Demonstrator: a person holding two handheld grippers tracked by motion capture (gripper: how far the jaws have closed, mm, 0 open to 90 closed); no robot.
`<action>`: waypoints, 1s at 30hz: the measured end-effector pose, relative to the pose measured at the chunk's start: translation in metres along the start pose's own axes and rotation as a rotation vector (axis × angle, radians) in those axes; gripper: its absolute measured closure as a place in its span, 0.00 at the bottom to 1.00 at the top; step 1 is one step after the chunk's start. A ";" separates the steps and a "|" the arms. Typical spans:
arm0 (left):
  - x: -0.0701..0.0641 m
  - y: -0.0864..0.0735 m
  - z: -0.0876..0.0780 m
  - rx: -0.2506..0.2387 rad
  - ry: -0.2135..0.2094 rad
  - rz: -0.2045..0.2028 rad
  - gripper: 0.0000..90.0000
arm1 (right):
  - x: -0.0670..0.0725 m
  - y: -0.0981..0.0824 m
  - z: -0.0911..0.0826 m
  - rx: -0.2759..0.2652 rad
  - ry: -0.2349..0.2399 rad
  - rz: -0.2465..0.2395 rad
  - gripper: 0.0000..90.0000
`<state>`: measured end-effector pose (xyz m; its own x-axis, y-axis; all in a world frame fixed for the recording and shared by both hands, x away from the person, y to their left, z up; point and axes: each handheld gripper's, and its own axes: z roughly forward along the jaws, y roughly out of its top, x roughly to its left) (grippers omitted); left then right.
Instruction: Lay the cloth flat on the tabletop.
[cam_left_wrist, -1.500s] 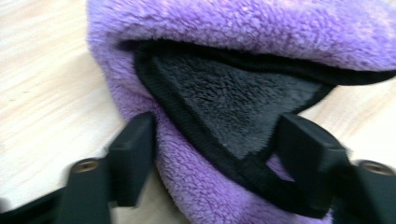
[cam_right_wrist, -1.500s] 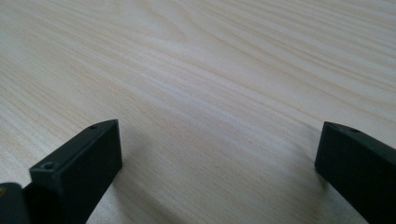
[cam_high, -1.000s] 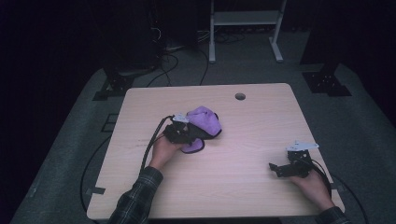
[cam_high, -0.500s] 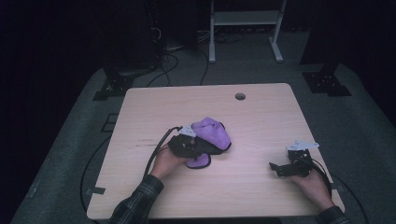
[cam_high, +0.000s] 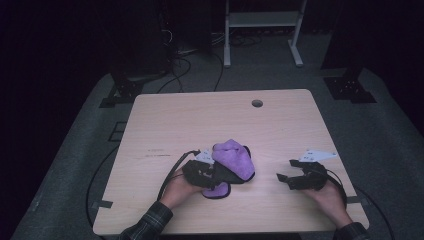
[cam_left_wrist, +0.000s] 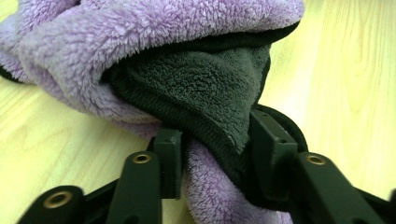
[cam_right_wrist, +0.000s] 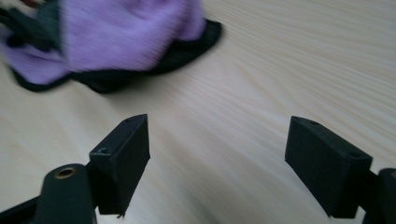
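We find a purple cloth (cam_high: 232, 159) with a dark underside bunched on the near half of the table (cam_high: 165, 120), somewhat left of its middle. In the high view the left gripper (cam_high: 227, 176) lies against the cloth's near edge, its body in the person's left hand (cam_high: 177, 190) and its cable looping back toward the table's left side.

In the left gripper view a twisted fold of the cloth (cam_left_wrist: 187, 84), purple pile over dark lining, runs down between the two jaws. Both pads (cam_left_wrist: 170, 158) sit against the fabric and press on it, so we record the left gripper as clamped on the cloth. Its jaws have just been opening somewhat, with the fold between them. The rest of the cloth heaps up beyond the jaws and rests on the tabletop.

The right gripper (cam_high: 284, 178) is near the table's right front edge, held in the right hand (cam_high: 330, 197), well apart from the cloth and pointing toward it. In the right gripper view its jaws stand wide apart above bare wood, with nothing between them; they have just been closing a little. The cloth (cam_right_wrist: 126, 37) appears blurred at the upper left of that view, clear of the pads (cam_right_wrist: 123, 158).

The table has a small round hole (cam_high: 257, 103) near its far edge.
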<state>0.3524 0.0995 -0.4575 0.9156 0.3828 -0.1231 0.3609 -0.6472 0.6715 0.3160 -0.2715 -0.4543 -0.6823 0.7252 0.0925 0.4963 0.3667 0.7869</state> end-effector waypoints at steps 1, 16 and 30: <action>-0.001 0.000 -0.001 -0.002 0.003 -0.003 0.60 | 0.005 0.003 0.002 -0.004 0.025 -0.005 0.24; -0.010 -0.002 -0.017 -0.065 0.054 -0.011 0.52 | 0.055 0.038 0.048 0.005 0.158 -0.134 0.30; -0.013 0.004 -0.025 -0.058 0.068 0.019 0.87 | 0.051 0.042 0.053 0.002 0.106 -0.162 0.90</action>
<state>0.3369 0.1087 -0.4348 0.9074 0.4159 -0.0609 0.3304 -0.6162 0.7149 0.3306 -0.1880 -0.4488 -0.8060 0.5912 0.0287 0.3765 0.4746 0.7956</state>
